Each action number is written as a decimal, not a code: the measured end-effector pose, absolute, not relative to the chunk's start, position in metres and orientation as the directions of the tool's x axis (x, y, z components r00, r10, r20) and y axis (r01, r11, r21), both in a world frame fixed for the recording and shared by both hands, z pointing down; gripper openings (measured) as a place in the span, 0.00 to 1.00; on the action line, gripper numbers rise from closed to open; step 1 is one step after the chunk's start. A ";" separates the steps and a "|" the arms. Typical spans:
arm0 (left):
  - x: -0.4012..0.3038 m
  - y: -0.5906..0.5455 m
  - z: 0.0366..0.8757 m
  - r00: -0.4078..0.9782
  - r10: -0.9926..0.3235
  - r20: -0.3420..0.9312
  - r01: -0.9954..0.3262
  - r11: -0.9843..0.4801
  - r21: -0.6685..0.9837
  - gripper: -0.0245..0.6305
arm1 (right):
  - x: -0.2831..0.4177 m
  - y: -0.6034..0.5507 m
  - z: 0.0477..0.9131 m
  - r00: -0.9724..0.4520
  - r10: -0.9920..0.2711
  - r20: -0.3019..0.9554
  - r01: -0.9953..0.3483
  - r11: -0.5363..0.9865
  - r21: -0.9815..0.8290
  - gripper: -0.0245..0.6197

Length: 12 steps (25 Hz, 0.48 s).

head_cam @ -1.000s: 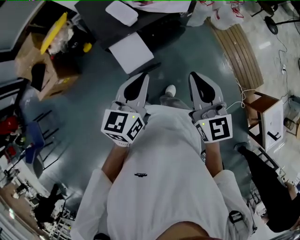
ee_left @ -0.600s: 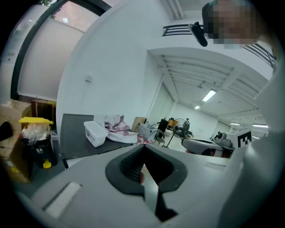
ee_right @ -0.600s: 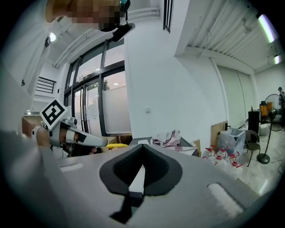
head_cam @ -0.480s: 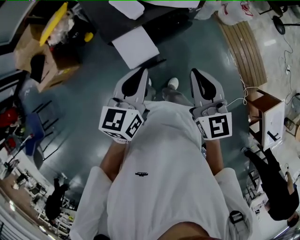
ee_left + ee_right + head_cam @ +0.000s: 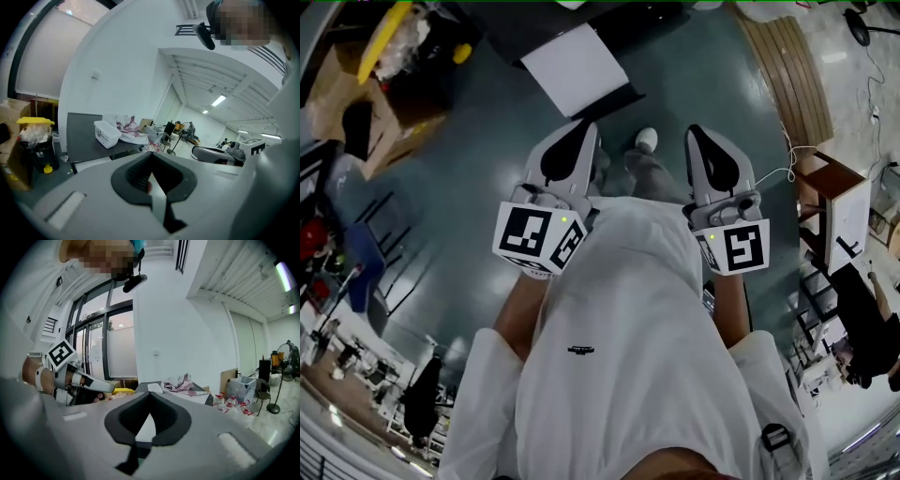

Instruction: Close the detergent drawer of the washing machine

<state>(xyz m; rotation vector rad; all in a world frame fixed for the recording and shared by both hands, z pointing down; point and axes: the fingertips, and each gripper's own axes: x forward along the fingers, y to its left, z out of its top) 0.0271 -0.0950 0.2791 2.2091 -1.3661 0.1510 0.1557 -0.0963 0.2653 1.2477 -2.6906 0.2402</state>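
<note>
No washing machine or detergent drawer shows clearly in any view. In the head view my left gripper (image 5: 584,127) and right gripper (image 5: 697,131) are held side by side in front of a white shirt, pointing forward over a grey floor. Both are shut, jaws meeting at the tips, with nothing between them. The left gripper view looks past its shut gripper (image 5: 151,155) at a dark table (image 5: 84,136) bearing a white tub (image 5: 107,133) and cloth. In the right gripper view its shut gripper (image 5: 149,394) faces a white wall, with the left gripper (image 5: 70,373) at the left edge.
A white panel (image 5: 577,70) leans at the dark table's foot ahead. A cardboard box (image 5: 366,112) and a yellow-lidded bin (image 5: 389,37) stand at the far left. A slatted wooden bench (image 5: 787,66) and wooden furniture (image 5: 839,216) lie right, a dark-clothed person (image 5: 872,328) beyond.
The floor, table and boxes have slid towards the top of the head view, as if walking forward. Both grippers stay shut in front of the chest, about where they were.
</note>
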 end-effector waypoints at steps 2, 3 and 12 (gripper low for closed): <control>0.022 -0.094 0.284 0.494 -0.789 0.366 -0.851 -0.351 0.391 0.06 | 0.151 -0.094 0.273 -0.629 -0.744 0.226 -0.774 0.627 -0.089 0.04; 0.019 -0.093 0.287 0.498 -0.785 0.368 -0.847 -0.349 0.400 0.06 | 0.148 -0.092 0.277 -0.626 -0.745 0.230 -0.776 0.623 -0.095 0.04; 0.005 -0.089 0.314 0.565 -0.714 0.414 -0.814 -0.401 0.419 0.06 | 0.118 -0.081 0.306 -0.615 -0.764 0.195 -0.786 0.612 -0.086 0.04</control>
